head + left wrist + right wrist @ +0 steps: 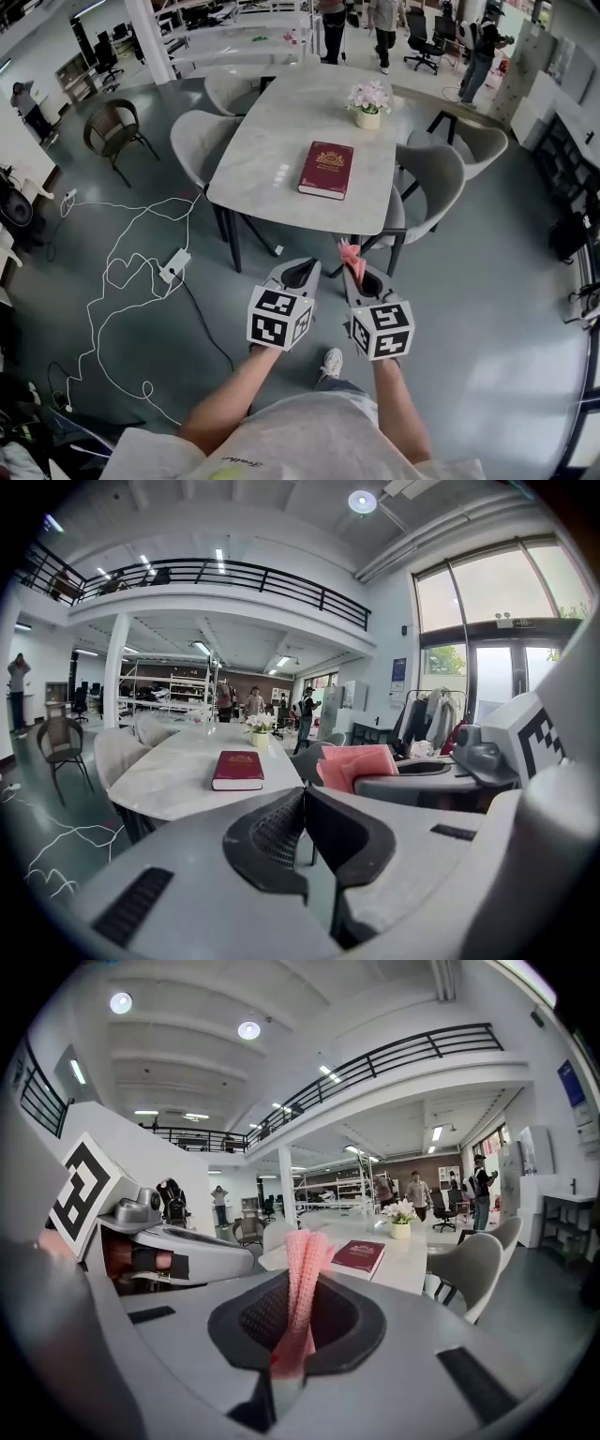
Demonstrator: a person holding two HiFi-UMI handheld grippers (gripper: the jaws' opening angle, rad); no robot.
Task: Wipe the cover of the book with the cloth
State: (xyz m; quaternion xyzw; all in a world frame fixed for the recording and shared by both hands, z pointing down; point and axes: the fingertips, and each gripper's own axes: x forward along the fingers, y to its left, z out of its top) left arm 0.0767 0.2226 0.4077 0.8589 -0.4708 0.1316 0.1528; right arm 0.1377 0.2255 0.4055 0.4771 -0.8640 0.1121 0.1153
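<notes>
Right gripper (300, 1302) clamps cloth (305, 1258), left gripper (305, 817) closed, book (326, 170) on table (281, 127), shoe (332, 362) only overhead

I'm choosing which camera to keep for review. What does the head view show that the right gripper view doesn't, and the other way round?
Only the head view: the power strip and white cable on the floor, and the person's shoe. Only the right gripper view: the balcony railing, the ceiling lights, and a close look at the right tool with its jaws shut on the pink cloth. Both: the red book lying on the table, the flower pot, the pink cloth and the left tool.
</notes>
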